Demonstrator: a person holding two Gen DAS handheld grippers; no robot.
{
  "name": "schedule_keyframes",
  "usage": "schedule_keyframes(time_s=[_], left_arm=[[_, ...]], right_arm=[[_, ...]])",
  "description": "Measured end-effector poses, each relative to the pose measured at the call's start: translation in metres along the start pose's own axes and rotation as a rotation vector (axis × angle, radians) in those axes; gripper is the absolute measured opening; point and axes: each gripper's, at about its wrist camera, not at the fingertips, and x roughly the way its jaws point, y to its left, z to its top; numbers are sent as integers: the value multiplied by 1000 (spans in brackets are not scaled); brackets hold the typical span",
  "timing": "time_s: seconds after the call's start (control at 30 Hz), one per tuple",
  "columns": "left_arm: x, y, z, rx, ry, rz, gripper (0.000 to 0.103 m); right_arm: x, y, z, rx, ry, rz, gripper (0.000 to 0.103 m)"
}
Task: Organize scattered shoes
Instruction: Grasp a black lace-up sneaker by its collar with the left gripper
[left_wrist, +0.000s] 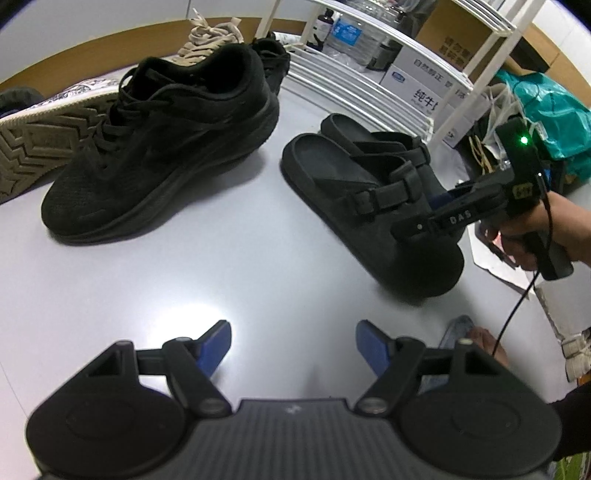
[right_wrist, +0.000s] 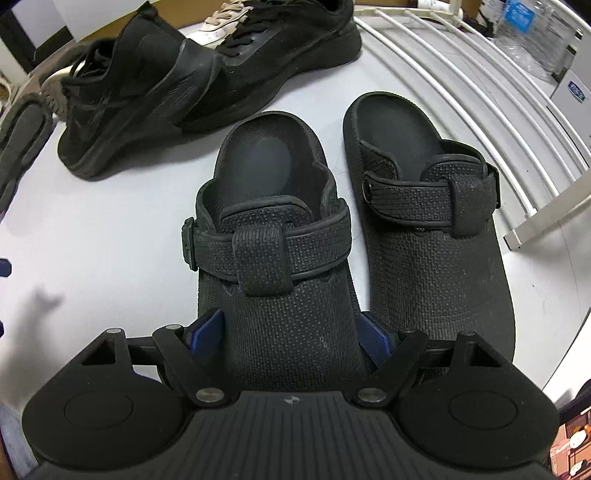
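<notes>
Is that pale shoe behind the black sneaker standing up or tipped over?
Tipped over: the pale shoe lies on its side, its zigzag tread facing the camera beside the sneaker.

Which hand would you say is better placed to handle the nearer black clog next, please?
Right: the right gripper already straddles the nearer clog's toe, while the left gripper hangs open over bare table.
</notes>
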Motion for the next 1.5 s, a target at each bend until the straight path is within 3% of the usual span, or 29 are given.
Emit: schedule_keyframes(time_s=[0.37, 0.5, 0.67, 0.97, 1.17, 1.5], left_arm=[[-2, 10, 36, 49, -81, 94, 82], [5, 15, 53, 63, -115, 160, 82], [3, 27, 77, 16, -189, 195, 82], [2, 50, 118, -75, -275, 297, 82], [10, 74, 133, -234, -301, 294, 74], [28, 95, 139, -370, -270, 243, 67]], right_arm=[[-6, 15, -8, -62, -18, -54, 86], [-23, 6, -13, 4, -65, -29, 86], [-40, 11, -17, 7, -116, -29, 86], [-45, 19, -18, 13, -114, 13, 86], [-44, 29, -24, 1, -95, 48, 86], [-40, 34, -24, -9, -82, 61, 86]])
